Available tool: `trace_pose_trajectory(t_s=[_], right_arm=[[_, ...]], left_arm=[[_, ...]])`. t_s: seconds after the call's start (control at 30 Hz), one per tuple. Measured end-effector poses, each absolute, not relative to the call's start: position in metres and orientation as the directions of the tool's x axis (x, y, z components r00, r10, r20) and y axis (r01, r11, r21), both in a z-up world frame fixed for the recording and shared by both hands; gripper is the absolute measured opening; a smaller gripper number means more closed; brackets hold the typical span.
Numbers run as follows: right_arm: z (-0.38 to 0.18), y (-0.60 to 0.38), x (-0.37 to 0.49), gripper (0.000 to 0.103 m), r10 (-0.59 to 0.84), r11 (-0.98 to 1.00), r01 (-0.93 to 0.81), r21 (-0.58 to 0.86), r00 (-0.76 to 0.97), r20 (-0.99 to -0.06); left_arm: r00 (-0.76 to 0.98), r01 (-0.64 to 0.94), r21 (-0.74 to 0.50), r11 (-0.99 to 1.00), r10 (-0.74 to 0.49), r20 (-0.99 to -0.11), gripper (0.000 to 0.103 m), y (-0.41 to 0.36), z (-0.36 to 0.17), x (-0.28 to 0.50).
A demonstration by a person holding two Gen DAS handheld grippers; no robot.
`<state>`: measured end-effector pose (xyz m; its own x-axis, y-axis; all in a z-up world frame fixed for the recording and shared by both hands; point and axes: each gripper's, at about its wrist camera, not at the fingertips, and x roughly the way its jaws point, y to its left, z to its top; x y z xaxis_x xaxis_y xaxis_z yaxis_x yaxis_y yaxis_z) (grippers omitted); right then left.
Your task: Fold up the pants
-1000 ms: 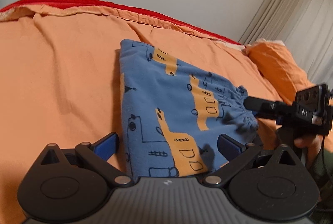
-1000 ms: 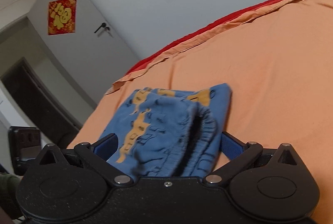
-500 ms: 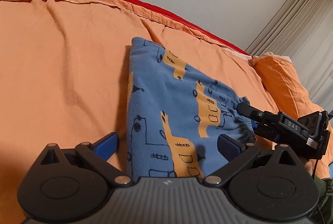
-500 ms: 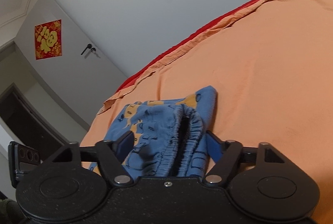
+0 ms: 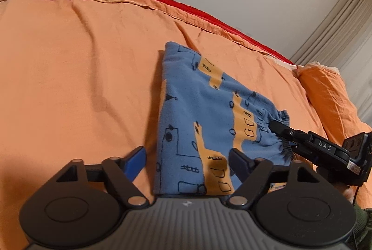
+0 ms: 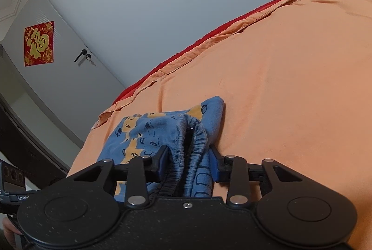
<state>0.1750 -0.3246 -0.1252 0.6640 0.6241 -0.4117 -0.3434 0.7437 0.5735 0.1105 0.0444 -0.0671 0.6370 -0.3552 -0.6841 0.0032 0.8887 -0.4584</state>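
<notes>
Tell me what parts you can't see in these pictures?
- Pants: the near edge, hidden behind the left hand-held gripper body, left view.
- Waistband: the lower part, hidden behind the right hand-held gripper, right view.
- Pillow: cut off by the picture's right edge, left view.

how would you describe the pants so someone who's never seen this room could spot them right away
Look at the big orange bedsheet covering the bed. The pants lie folded on it, their gathered waistband between the right tongs. They are the only blue thing on the orange, printed with yellow shapes and dark line drawings.
</notes>
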Motion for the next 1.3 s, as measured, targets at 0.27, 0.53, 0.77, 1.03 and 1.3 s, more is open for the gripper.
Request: trace_pose_trajectory(t_s=[0.27,0.53,0.77,1.03,1.3], right_arm=[[-0.101,-0.301,0.156,0.02,0.541,0.834,-0.401,0.379,0.731,-0.416],[-0.066,-0.312,0.151,0.018,0.466,0.877,-0.394,0.274,0.836,-0.29],[-0.056,-0.348,0.188,0.018,0.389,0.898,-0.31,0.313,0.892,-0.23],[-0.097,-0.367,0.222,0.018,0.357,0.902,-0.229,0.367,0.872,-0.335],[-0.107,-0.368,0.224,0.018,0.356,0.897,-0.214,0.387,0.868,-0.347]], left_arm=[[0.656,0.027,-0.36,0.933,-0.288,-0.698,0.017,0.028,-0.046,0.109],[0.756,0.168,-0.194,0.967,-0.253,-0.604,0.016,-0.003,-0.01,0.092],[0.762,0.235,-0.214,0.948,-0.317,-0.565,0.016,-0.013,-0.008,0.129],[0.696,0.208,-0.241,0.948,-0.317,-0.644,0.017,-0.015,-0.047,0.13],[0.691,0.184,-0.264,0.947,-0.315,-0.65,0.018,-0.001,-0.05,0.114]])
